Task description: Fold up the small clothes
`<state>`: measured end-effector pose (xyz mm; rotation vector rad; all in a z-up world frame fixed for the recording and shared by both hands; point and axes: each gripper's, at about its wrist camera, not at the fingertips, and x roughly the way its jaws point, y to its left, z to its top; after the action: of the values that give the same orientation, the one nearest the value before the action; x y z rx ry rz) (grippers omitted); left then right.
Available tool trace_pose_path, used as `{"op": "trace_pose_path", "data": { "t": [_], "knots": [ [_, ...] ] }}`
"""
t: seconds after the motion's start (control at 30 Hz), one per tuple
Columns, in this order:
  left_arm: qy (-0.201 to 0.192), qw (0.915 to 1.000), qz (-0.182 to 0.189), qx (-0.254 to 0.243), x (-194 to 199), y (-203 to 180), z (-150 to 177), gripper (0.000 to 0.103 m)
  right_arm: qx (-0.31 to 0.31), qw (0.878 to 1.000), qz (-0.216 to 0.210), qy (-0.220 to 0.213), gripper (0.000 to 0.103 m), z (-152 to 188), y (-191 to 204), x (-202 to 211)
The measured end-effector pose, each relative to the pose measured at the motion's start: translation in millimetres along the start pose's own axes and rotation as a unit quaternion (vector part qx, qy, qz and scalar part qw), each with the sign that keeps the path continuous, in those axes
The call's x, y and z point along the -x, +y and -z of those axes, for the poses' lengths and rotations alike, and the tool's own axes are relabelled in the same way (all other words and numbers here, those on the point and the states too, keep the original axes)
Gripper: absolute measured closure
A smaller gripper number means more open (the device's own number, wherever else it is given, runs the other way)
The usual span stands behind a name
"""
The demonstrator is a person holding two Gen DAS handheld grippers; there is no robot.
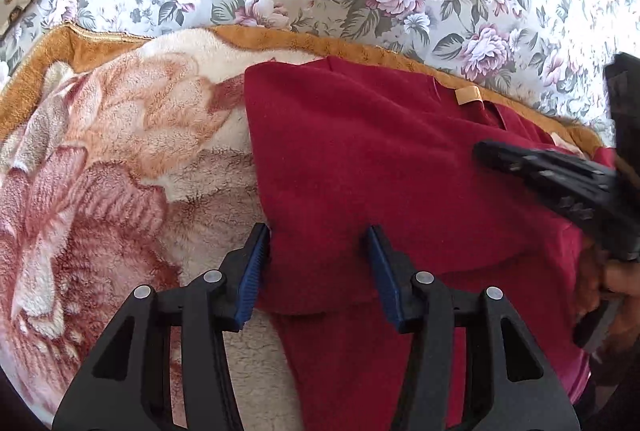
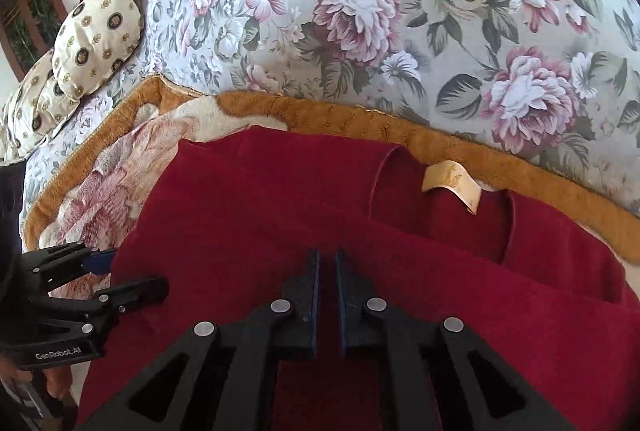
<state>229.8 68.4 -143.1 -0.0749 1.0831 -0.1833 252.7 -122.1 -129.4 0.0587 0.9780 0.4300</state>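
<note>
A dark red knitted top (image 1: 360,151) lies on a fleece blanket, neck and tan label (image 1: 468,96) toward the sofa back; it also shows in the right wrist view (image 2: 280,215) with the label (image 2: 452,183). A folded flap lies over its left part. My left gripper (image 1: 320,263) is open, its blue pads astride the flap's lower left edge. My right gripper (image 2: 327,295) is nearly shut with a thin gap, above the red cloth and holding nothing that I can see. It shows at the right of the left wrist view (image 1: 540,175). The left gripper shows at the lower left of the right wrist view (image 2: 112,271).
The blanket (image 1: 120,159) is cream and pink with an orange-brown border (image 2: 360,123). Behind it rises a floral sofa back (image 2: 400,11). Patterned cream cushions (image 2: 96,35) lie at the far left.
</note>
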Motion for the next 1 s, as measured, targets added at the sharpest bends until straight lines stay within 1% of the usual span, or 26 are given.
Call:
{"op": "trace_pose_path", "data": {
  "t": [0.03, 0.07, 0.1, 0.13, 0.17, 0.2, 0.23, 0.27, 0.3, 0.33, 0.37, 0.4, 0.43, 0.5, 0.57, 0.6, 0.67, 0.7, 0.73, 0.83, 0.87, 0.9, 0.93, 0.97, 1.0],
  "knots": [
    [-0.002, 1.0000, 0.001, 0.002, 4, -1, 0, 0.053, -0.009, 1.000, 0.007, -0.020, 0.097, 2, -8, 19],
    [-0.006, 1.0000, 0.003, 0.003, 8, -2, -1, 0.053, -0.017, 0.999, 0.024, -0.035, 0.097, 5, -18, 35],
    [-0.011, 0.9999, 0.004, 0.001, 12, -4, -2, 0.053, -0.024, 0.997, 0.055, -0.047, 0.095, 10, -29, 53],
    [-0.017, 0.9999, 0.004, -0.002, 15, -5, -3, 0.053, -0.032, 0.993, 0.096, -0.055, 0.088, 15, -42, 70],
    [-0.024, 0.9997, 0.002, -0.004, 19, -8, -5, 0.053, -0.041, 0.987, 0.144, -0.058, 0.083, 19, -57, 83],
    [-0.030, 0.9995, 0.001, -0.004, 21, -10, -7, 0.053, -0.054, 0.978, 0.192, -0.059, 0.067, 25, -73, 93],
    [-0.033, 0.9995, 0.002, -0.001, 21, -12, -9, 0.052, -0.069, 0.969, 0.229, -0.057, 0.057, 29, -87, 98],
    [-0.031, 0.9995, 0.004, 0.002, 18, -15, -12, 0.048, -0.088, 0.963, 0.249, -0.047, 0.057, 33, -101, 99],
    [-0.030, 0.9995, 0.007, 0.003, 15, -18, -12, 0.045, -0.105, 0.965, 0.238, -0.033, 0.057, 37, -113, 95],
    [-0.033, 0.9995, 0.004, 0.003, 13, -20, -13, 0.045, -0.115, 0.972, 0.204, -0.017, 0.063, 40, -122, 87],
    [-0.033, 0.9994, -0.004, 0.000, 8, -24, -14, 0.045, -0.119, 0.978, 0.173, -0.001, 0.072, 42, -129, 79],
    [-0.028, 0.9995, -0.016, -0.004, 3, -27, -15, 0.045, -0.123, 0.979, 0.163, 0.011, 0.097, 43, -132, 71],
    [-0.024, 0.9994, -0.023, -0.006, 0, -29, -15, 0.045, -0.124, 0.978, 0.165, 0.005, 0.098, 43, -133, 70],
    [-0.029, 0.9992, -0.027, -0.009, 3, -31, -14, 0.045, -0.128, 0.979, 0.159, -0.032, 0.099, 41, -133, 84],
    [-0.035, 0.9989, -0.026, -0.015, 6, -31, -12, 0.045, -0.135, 0.976, 0.156, -0.069, 0.099, 42, -132, 100],
    [-0.031, 0.9988, -0.033, -0.019, 5, -32, -10, 0.042, -0.136, 0.975, 0.161, -0.068, 0.099, 42, -134, 100],
    [-0.017, 0.9984, -0.045, -0.029, -2, -34, -6, 0.042, -0.137, 0.974, 0.176, -0.033, 0.099, 48, -138, 86],
    [-0.015, 0.9981, -0.050, -0.033, -3, -34, -4, 0.042, -0.133, 0.972, 0.194, -0.009, 0.099, 53, -140, 79],
    [-0.015, 0.9978, -0.054, -0.036, -3, -34, -2, 0.042, -0.124, 0.971, 0.204, 0.000, 0.097, 55, -138, 79],
    [-0.017, 0.9986, -0.046, -0.023, 7, -29, 1, 0.042, -0.111, 0.967, 0.228, -0.034, 0.096, 56, -126, 107],
    [-0.020, 0.9987, -0.043, -0.017, 11, -27, 2, 0.043, -0.108, 0.968, 0.221, -0.052, 0.096, 57, -121, 118],
    [-0.022, 0.9988, -0.042, -0.013, 14, -26, 2, 0.043, -0.102, 0.972, 0.201, -0.068, 0.096, 57, -113, 127],
    [-0.021, 0.9988, -0.043, -0.013, 14, -25, 4, 0.042, -0.094, 0.976, 0.179, -0.074, 0.096, 59, -106, 132],
    [-0.018, 0.9986, -0.047, -0.014, 12, -26, 6, 0.042, -0.084, 0.981, 0.160, -0.072, 0.096, 60, -99, 131],
    [-0.013, 0.9985, -0.052, -0.014, 8, -26, 8, 0.042, -0.077, 0.983, 0.152, -0.062, 0.096, 62, -94, 127]
  ]
}}
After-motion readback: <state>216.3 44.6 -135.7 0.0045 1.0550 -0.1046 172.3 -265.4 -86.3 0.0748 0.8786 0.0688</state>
